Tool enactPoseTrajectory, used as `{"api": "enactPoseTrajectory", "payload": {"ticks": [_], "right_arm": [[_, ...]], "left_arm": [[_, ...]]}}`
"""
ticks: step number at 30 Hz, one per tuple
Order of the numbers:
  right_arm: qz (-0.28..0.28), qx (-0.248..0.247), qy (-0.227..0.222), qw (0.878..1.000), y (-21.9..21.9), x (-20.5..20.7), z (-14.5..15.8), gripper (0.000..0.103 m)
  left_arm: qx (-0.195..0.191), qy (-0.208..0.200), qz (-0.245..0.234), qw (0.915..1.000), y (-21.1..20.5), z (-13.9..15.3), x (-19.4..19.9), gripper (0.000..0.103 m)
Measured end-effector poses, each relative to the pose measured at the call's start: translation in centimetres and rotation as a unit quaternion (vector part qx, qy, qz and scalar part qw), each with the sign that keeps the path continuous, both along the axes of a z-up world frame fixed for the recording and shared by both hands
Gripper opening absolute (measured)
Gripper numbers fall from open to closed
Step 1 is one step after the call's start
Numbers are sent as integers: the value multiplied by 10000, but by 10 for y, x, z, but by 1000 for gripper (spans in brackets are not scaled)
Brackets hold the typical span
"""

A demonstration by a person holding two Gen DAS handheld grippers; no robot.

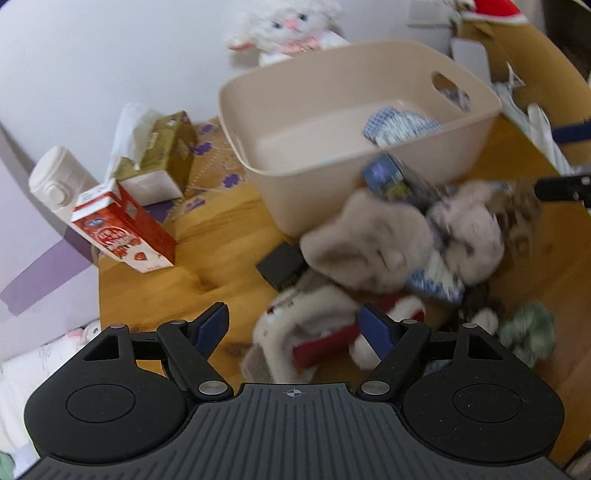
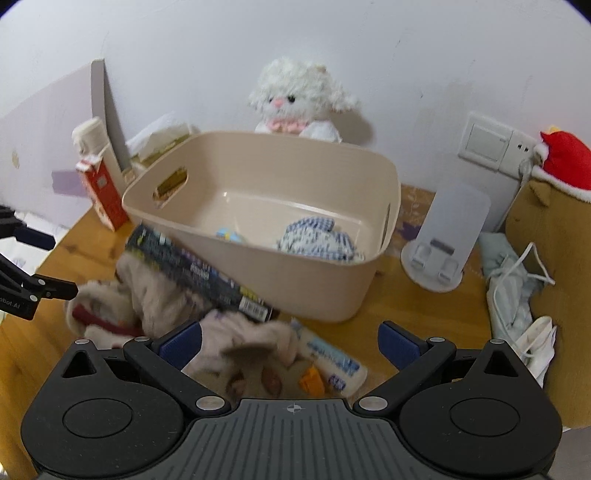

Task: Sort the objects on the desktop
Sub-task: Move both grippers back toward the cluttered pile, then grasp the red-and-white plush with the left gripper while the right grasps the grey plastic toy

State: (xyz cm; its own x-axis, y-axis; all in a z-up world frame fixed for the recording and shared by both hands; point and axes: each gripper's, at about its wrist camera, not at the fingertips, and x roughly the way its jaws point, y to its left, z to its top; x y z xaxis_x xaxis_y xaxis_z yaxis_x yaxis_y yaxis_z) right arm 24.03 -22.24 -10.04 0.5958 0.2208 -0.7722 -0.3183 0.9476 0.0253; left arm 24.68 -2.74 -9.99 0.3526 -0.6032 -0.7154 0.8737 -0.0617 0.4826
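Note:
A beige plastic bin (image 1: 303, 110) (image 2: 332, 295) stands on the wooden desk (image 1: 155, 295) (image 2: 424, 306) and holds a blue checked cloth (image 1: 399, 122) (image 2: 317, 240). In front of it lies a blurred pile: beige plush toys (image 1: 365, 240) (image 2: 166, 295), a dark box (image 1: 399, 181) (image 2: 199, 273) leaning on the bin, a white tube (image 2: 332, 358), a red and white item (image 1: 325, 343). My left gripper (image 1: 295, 332) is open above the pile's near edge. My right gripper (image 2: 290, 347) is open over a beige plush and the tube.
A red milk carton (image 1: 125, 232) (image 2: 107, 199), a tissue box (image 1: 159, 158) and a white bottle (image 1: 55, 177) stand at the left. A white plush lamb (image 1: 288, 26) (image 2: 299, 99) sits behind the bin. A phone stand (image 2: 443, 236), cables (image 2: 517, 288) and a cardboard box (image 2: 554, 258) are at the right.

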Motion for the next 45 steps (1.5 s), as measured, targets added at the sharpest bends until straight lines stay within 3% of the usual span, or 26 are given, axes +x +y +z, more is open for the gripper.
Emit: {"api": "enactPoseTrajectory", "payload": {"ticks": [14, 28, 30, 32, 37, 42, 45], "right_arm": [[423, -251, 331, 9982, 5, -6, -26, 103], [345, -185, 676, 9969, 15, 11, -52, 103], [279, -126, 706, 9970, 13, 11, -53, 103], [234, -32, 754, 9969, 11, 11, -55, 103], [186, 192, 889, 9957, 5, 12, -58, 92], [250, 330, 957, 9945, 6, 11, -57, 81], [225, 238, 936, 9951, 9, 9, -55, 80]], "left_arm": [[411, -214, -466, 9978, -7, -41, -5, 79], [717, -486, -1198, 9890, -25, -72, -23, 78], [752, -471, -1254, 9881, -27, -75, -26, 75], [831, -446, -1290, 9872, -29, -79, -29, 65], [925, -420, -1310, 9862, -31, -85, -31, 56], [978, -193, -1198, 9878, -30, -84, -28, 39], [948, -99, -1127, 9890, -28, -82, -26, 36]]}}
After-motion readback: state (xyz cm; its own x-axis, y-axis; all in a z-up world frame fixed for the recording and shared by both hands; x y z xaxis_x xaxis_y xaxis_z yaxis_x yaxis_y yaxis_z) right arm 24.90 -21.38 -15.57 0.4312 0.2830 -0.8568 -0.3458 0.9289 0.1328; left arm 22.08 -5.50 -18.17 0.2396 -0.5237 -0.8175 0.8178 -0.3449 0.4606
